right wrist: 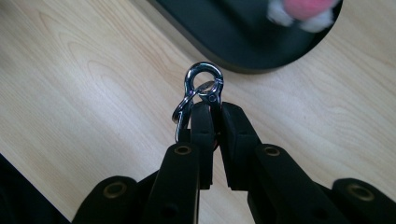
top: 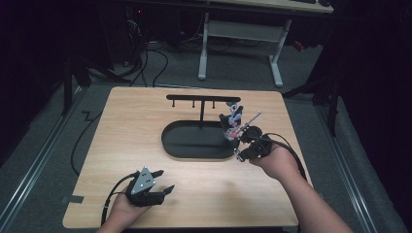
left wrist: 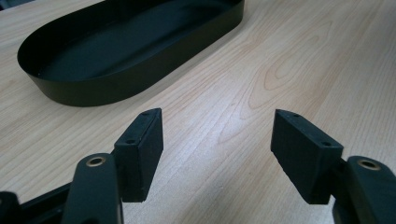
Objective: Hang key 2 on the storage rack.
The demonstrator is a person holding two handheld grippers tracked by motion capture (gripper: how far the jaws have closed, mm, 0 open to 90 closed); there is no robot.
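Observation:
A black oval tray (top: 167,145) lies mid-table with a T-shaped hook rack (top: 201,98) rising from its far side. My right gripper (top: 242,135) hovers over the tray's right end, shut on a keychain whose black, white and pink charm (top: 234,119) hangs by the rack's right arm. In the right gripper view the jaws (right wrist: 215,109) pinch the silver clasp ring (right wrist: 203,77), with the tray's rim (right wrist: 233,51) and the blurred pink charm (right wrist: 303,9) beyond. My left gripper (top: 166,180) rests near the front left, open and empty (left wrist: 217,140), facing the tray (left wrist: 93,88).
The wooden tabletop (top: 121,126) has bare room left of the tray and along the front. A white desk frame (top: 240,34) and cables stand on the floor beyond the far edge. Metal rails run along both sides of the table.

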